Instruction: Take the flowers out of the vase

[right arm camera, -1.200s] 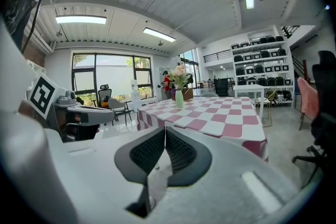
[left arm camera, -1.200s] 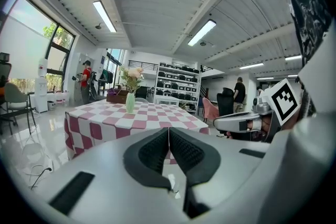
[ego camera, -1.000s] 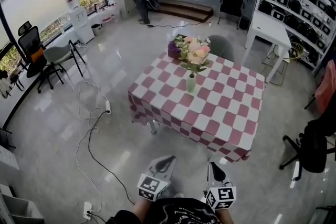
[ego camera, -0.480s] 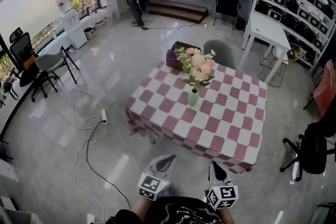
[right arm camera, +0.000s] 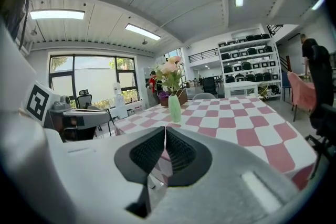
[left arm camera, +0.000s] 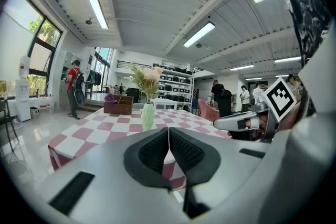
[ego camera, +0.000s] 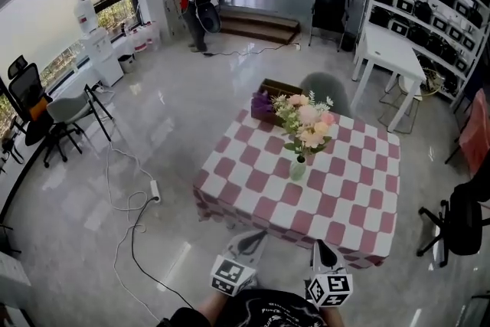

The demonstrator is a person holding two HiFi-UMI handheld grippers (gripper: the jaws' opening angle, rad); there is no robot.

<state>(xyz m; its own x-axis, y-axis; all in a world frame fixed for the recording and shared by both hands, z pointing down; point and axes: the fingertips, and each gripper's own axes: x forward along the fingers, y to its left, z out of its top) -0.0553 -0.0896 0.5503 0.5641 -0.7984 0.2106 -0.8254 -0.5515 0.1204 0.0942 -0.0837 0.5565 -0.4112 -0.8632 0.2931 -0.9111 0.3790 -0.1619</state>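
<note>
the table (ego camera: 360,203), draped in a pink-and-white chequered cloth, is seen closer than a second ago; the approach is judged under way, with nothing reached yet. the flowers (ego camera: 306,122), soft pink and cream heads on green stems, are stood in a slim, smooth pale green vase (ego camera: 298,168) near the table's middle. the left gripper (ego camera: 251,237) and right gripper (ego camera: 320,247) are held short of the near edge, jaws pressed together, empty.

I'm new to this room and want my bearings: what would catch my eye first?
The pink-and-white checked table in the middle of the room stands out, with a bouquet of flowers in a pale green vase standing on it. Low in the head view, the left gripper and right gripper point at it, jaws together and empty.
</note>
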